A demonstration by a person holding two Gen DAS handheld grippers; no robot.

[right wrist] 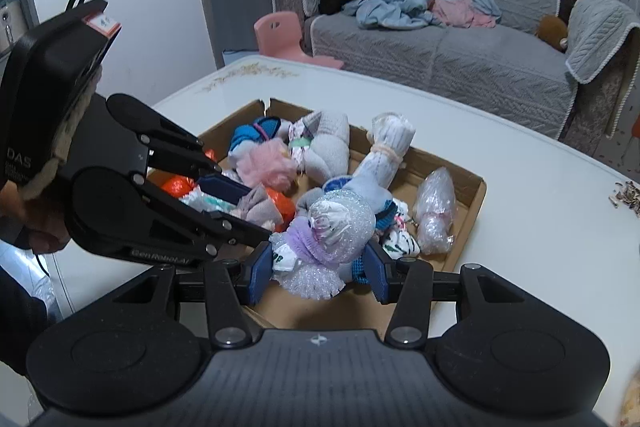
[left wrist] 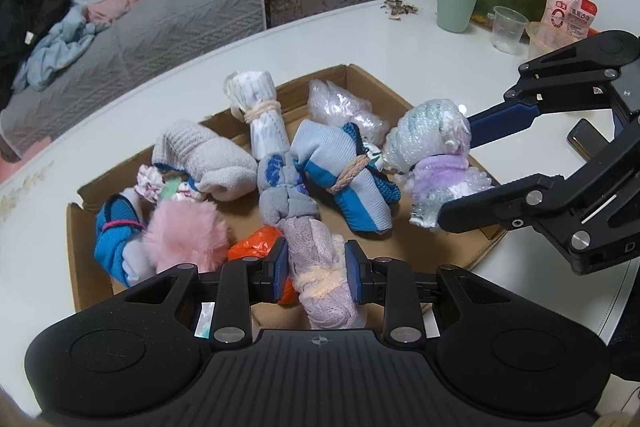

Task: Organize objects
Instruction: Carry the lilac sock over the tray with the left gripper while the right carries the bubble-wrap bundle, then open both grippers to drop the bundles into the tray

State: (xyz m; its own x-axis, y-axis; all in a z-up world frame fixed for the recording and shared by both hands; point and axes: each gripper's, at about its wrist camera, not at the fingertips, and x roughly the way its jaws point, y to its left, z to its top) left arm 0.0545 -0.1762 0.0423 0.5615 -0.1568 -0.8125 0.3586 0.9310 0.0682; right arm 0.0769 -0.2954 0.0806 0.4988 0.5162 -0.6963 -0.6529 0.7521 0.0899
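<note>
Low in both frames, the left gripper (left wrist: pixel 316 277) pinches a lilac bundle (left wrist: pixel 320 267) and the right gripper (right wrist: pixel 316 277) clamps a bubble-wrapped bundle (right wrist: pixel 332 227). Both sit over the cardboard tray (left wrist: pixel 80 227) on the counter (left wrist: pixel 400 35). Roughly 8 more bundles lie jumbled there, so sorting looks barely begun.

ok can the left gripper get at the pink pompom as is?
Probably not: the left gripper has its jaws shut on the lilac knit bundle. The pink pompom lies uncovered just left.

Orange bag (left wrist: pixel 256 245) mostly hidden behind lilac bundle (left wrist: pixel 320 275) and left fingers (left wrist: pixel 280 273).
</note>
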